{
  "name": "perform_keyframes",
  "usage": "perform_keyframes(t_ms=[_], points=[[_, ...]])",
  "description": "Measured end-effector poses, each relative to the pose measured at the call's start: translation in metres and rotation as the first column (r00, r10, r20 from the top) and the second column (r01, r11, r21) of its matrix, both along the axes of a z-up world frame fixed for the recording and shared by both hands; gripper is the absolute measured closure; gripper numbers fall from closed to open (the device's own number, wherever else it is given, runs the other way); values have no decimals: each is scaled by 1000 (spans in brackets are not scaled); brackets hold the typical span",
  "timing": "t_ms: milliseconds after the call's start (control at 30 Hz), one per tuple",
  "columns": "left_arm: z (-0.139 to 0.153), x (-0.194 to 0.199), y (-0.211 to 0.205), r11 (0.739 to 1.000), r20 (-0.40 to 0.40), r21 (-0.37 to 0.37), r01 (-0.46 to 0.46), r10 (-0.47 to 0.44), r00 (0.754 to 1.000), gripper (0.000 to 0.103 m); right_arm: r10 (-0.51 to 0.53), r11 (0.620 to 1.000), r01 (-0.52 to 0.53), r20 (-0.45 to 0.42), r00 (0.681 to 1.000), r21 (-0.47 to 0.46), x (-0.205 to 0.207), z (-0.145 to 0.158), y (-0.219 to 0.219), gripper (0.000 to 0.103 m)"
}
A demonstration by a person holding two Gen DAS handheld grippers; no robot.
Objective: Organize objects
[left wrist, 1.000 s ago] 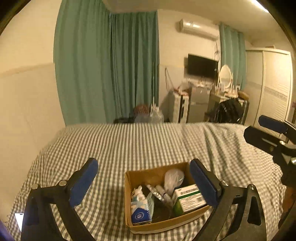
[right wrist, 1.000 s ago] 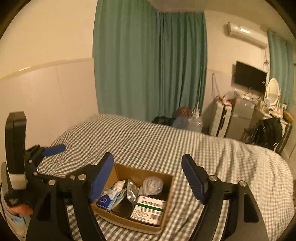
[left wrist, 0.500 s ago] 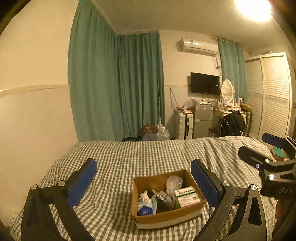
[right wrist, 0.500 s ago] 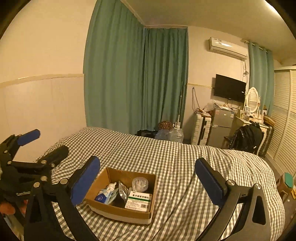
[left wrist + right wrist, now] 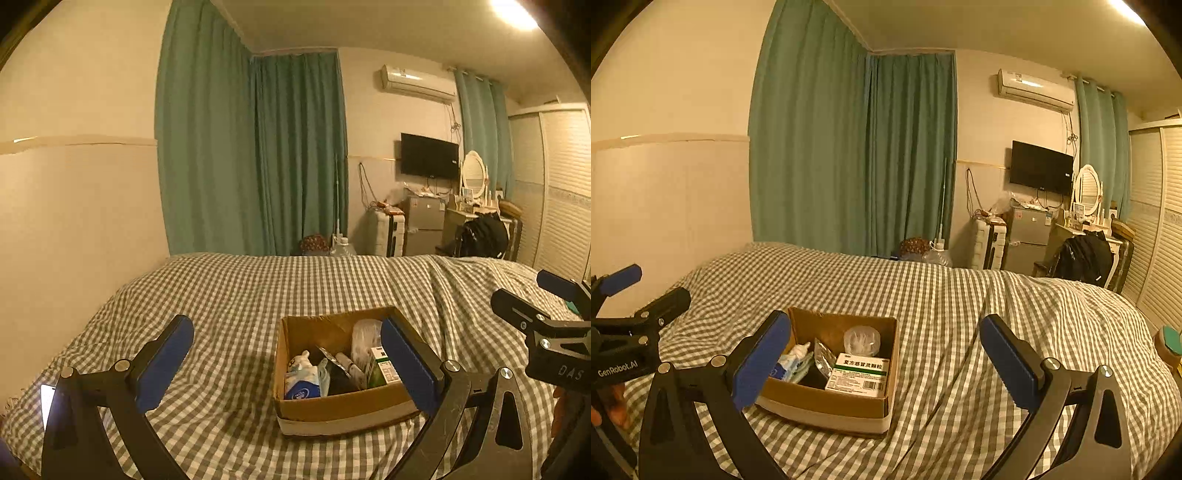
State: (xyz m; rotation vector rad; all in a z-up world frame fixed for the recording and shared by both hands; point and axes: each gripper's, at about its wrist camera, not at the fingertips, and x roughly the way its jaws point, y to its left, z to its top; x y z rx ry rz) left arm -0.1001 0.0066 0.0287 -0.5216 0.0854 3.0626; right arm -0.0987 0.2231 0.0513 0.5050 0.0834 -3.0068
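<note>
A brown cardboard box sits on the checked bed. It holds a white and green medicine box, a clear round plastic container, a foil blister pack and a blue and white packet. My left gripper is open and empty, held back from the box. My right gripper is open and empty, to the right of the left one. Each gripper shows at the edge of the other's view.
A wall runs along the left of the bed. Green curtains hang behind it. A television, small fridge, dressing table with oval mirror and black bag stand at the far right, by a wardrobe.
Both grippers have pulled back and tilted up from the box, so it looks smaller and more of the room shows. The jaws stay open and empty.
</note>
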Motion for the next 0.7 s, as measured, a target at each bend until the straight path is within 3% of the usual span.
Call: perform_keyframes(t_ms=[433,700], points=[[1,3,1,998,-17,11,57,-57,998,0,-54,999,54,23,998,-7,-2,-8,4,0],[-16,-14,5,999,34,-10,30,-30,999,0,-58,998,58,16,998,14,-15,-16,5,0]])
